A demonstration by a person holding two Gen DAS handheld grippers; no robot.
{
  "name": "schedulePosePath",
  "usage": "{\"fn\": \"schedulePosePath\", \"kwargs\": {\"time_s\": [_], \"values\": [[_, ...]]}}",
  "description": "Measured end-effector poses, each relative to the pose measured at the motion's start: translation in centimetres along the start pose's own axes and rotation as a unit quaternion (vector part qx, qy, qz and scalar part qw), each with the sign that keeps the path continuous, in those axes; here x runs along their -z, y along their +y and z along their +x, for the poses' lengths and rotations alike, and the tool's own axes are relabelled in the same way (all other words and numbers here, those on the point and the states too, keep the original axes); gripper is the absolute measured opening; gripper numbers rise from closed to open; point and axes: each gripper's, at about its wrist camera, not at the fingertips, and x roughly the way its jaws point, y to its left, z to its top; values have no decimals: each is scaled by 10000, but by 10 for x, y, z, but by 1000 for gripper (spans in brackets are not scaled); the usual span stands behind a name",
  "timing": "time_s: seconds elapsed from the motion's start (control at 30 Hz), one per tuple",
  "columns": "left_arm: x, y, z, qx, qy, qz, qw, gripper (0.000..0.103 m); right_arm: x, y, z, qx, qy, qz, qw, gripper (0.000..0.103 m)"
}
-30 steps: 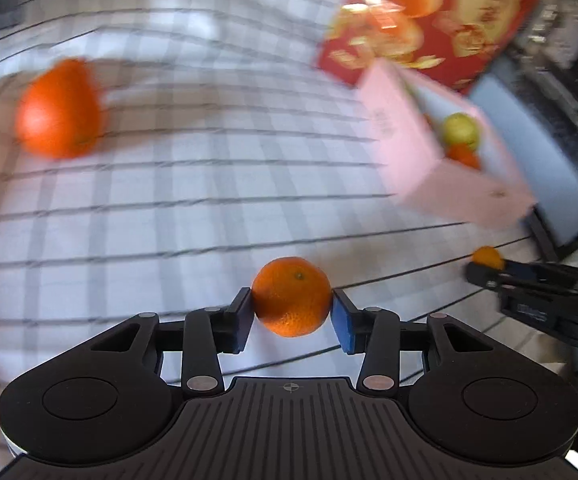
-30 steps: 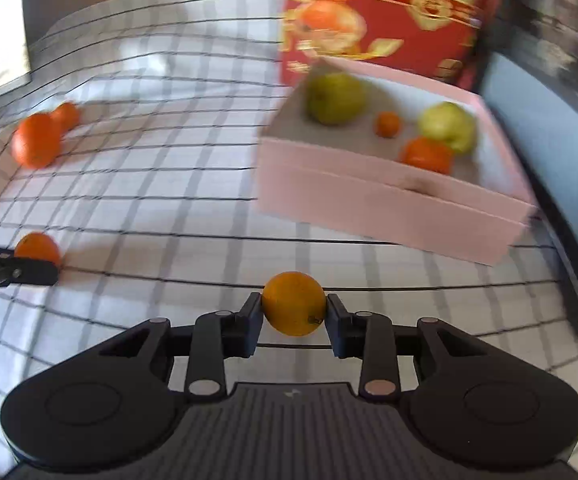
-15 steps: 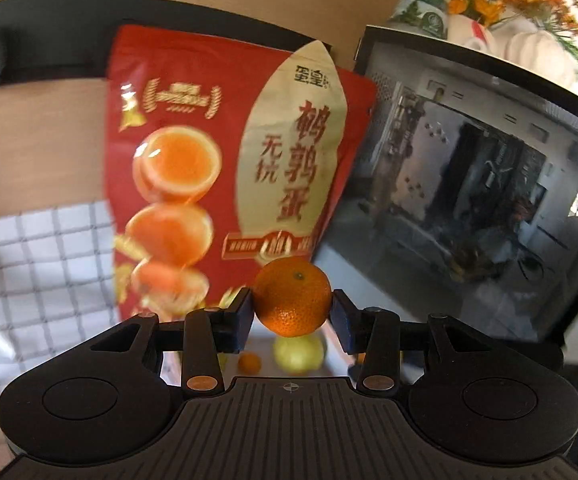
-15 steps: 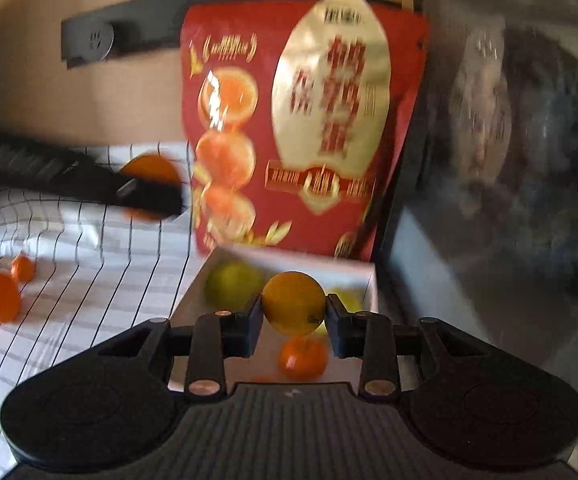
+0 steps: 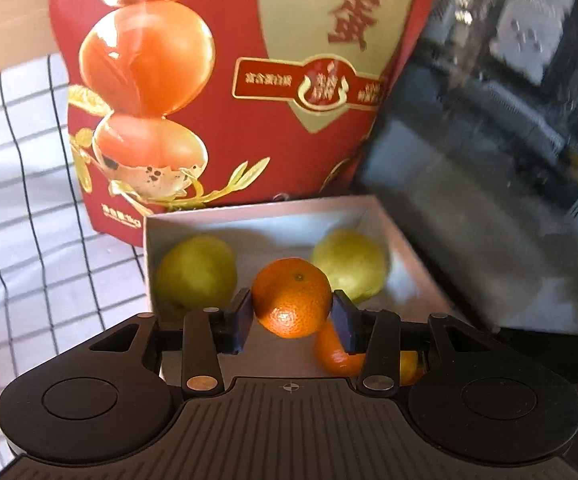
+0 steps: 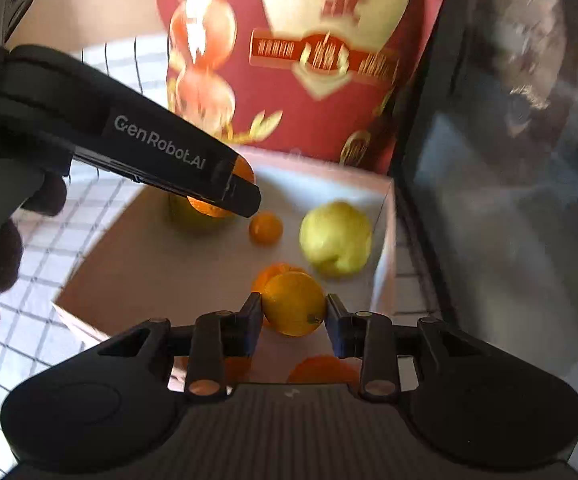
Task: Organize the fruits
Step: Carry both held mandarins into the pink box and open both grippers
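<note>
While both grippers are held over the pink box (image 6: 381,264), the largest risk is judged to come from the crowding of the two tools in one small place. Behind the box stands a red snack bag (image 5: 225,92), tall and light (it leans close to the rear wall of the box), and it could be pushed over if a gripper is carried too far forward. The left gripper (image 5: 292,312) is closed on a deep orange mandarin (image 5: 291,304), which is pinched between the two pads above the middle of the box. In the right wrist view the same tool is seen from the side, and its tip crosses over the far left part of the box. The right gripper (image 6: 293,312) is closed on a yellower orange (image 6: 293,303), held above the near right part of the box. If both fruits are let go together, they could strike each other or the fruit already inside. Two green-yellow pears (image 5: 197,270) (image 5: 349,264) lie by the rear wall, and a small mandarin (image 6: 266,229) lies between them, so little bare floor is left. A fruit released from too high could bounce over the low wall onto the checked cloth (image 5: 21,216).
</note>
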Motion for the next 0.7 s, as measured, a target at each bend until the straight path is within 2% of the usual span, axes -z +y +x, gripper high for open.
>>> {"fn": "schedulePosePath", "kwargs": {"time_s": [0.07,0.13,0.2,0.27,0.37,0.5,0.6,0.7], "values": [[3,-4,2,-157,9,266,9995,47,3,3,9,-43,109,-73,9999,35],[4,-3,0,-52,-8,271,9996,47,2,4,14,-148,97,-58,9998,35],[4,1,-10,187,-97,71,9998,48,1,9,17,-116,89,-149,9998,42],[4,6,-23,256,-263,-177,9992,47,0,12,19,-37,51,-189,9998,49],[10,19,-49,143,-620,-478,9968,47,-2,14,19,-11,56,-118,9999,56],[38,46,-92,22,-1056,-954,9898,47,-1,12,10,51,-14,60,10000,60],[67,75,-125,-258,-1323,-1349,9816,47,0,15,-4,142,-191,179,9996,62],[100,114,-150,-775,-1280,-1741,9733,47,-4,26,-20,101,-377,276,9989,67]]}}
